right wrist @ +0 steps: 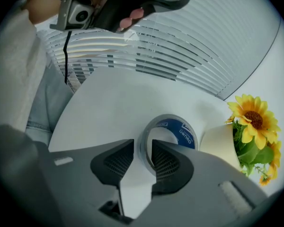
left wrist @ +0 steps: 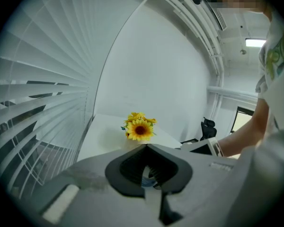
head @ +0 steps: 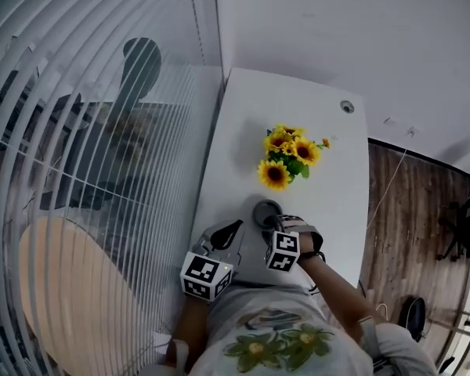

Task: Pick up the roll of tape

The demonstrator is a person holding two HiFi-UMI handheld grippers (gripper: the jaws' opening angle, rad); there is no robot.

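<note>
Lying flat on the white worktop (right wrist: 109,98), the roll of tape (right wrist: 182,134) rests with its open core facing up, just beside the cream pot (right wrist: 217,138) that holds the sunflowers (right wrist: 253,117). It has not left the surface.

The right gripper (right wrist: 143,145) points steeply down onto it. Its fingers (right wrist: 168,162) straddle the near wall of the ring, one inside the core and the other outside. The inner pad looks to be against the wall or very nearly so. A thin strip of light shows between the outer pad and the tape, so the fingers read as narrowly open around the wall, not yet clamped on it.

The left gripper (left wrist: 146,146) hangs back near the person's body, well apart from the roll. Its fingers are closed tip to tip with nothing between them, aimed across the worktop toward the flowers. It appears to play no part in this step.

Beyond the worktop's far side run the window blinds (head: 63,131).

As for progress, the approach and the placing of the fingers look done. What remains is to close the last gap until both pads bite the wall, then lift the roll clear. The pot stands close on the roll's far side, so a straight upward lift seems the safest.
</note>
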